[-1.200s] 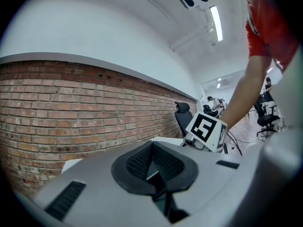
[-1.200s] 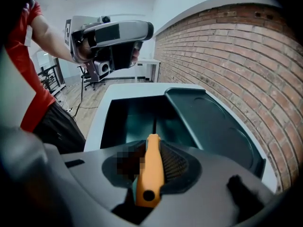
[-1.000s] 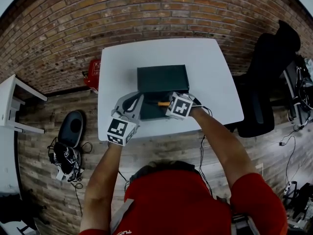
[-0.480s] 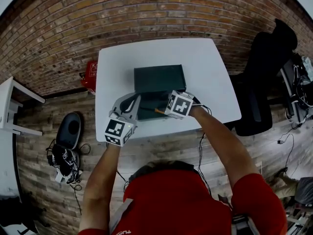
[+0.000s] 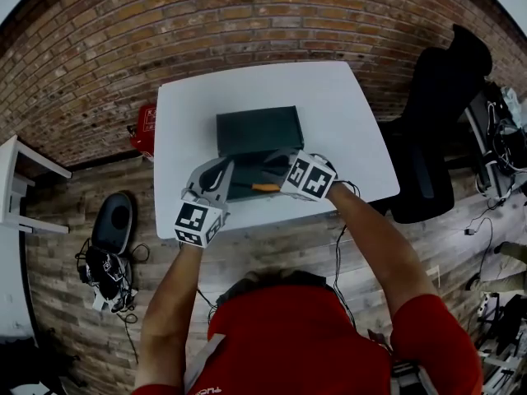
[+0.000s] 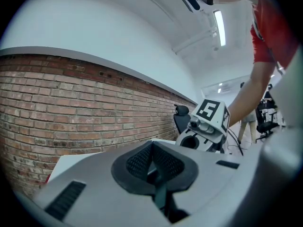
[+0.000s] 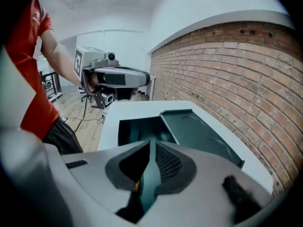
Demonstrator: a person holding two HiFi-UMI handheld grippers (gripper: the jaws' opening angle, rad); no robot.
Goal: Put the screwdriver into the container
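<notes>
On the white table (image 5: 338,113) stands a dark green container (image 5: 247,189) with its lid (image 5: 257,130) folded back flat. The orange-handled screwdriver (image 5: 265,187) lies inside the box near its front wall. My right gripper (image 5: 273,163) hovers just right of it over the box. Its jaws are closing, a narrow gap remains and nothing is pressed between them; in the right gripper view (image 7: 150,167) a sliver of orange shows below the gap. My left gripper (image 5: 221,169) waits at the box's left front corner, its pads (image 6: 152,164) together and empty.
A black office chair (image 5: 440,130) stands right of the table. A red object (image 5: 140,126) sits on the floor by the table's left side, with a dark bag (image 5: 115,220) and cables nearer me. The brick wall runs behind the table.
The screwdriver, held by the right gripper over the box a second ago, now lies in the container. The right gripper has let go and drawn slightly right.
</notes>
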